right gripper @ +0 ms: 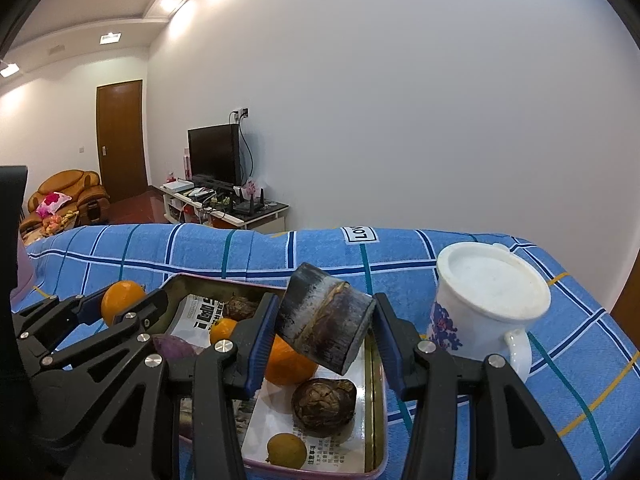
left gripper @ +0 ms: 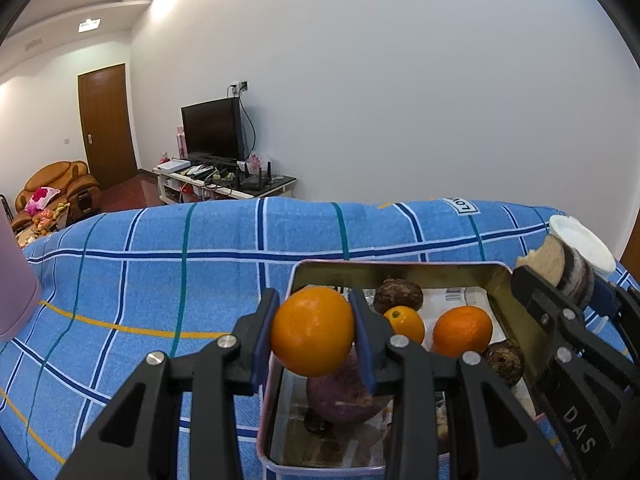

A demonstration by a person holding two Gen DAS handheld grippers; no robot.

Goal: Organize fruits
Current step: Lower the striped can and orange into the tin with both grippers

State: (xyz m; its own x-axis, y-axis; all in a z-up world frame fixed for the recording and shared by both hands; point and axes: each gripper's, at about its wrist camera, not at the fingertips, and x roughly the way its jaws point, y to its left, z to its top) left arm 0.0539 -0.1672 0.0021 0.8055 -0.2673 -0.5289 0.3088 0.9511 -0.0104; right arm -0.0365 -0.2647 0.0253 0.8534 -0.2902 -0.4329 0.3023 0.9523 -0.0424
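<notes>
Orange (left gripper: pixel 313 330), firm and smooth, sits pinched at its middle by the left gripper (left gripper: pixel 314 334) above the tin (left gripper: pixel 396 270); the right gripper (right gripper: pixel 325 330) clamps a stiff, heavier-looking dark chunk (right gripper: pixel 325 320) over it.

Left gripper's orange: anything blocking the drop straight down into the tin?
Partly. The left gripper holds the orange over the tin's near-left corner, and a purple root lies directly beneath it. More bare paper liner shows toward the tin's far side.
</notes>
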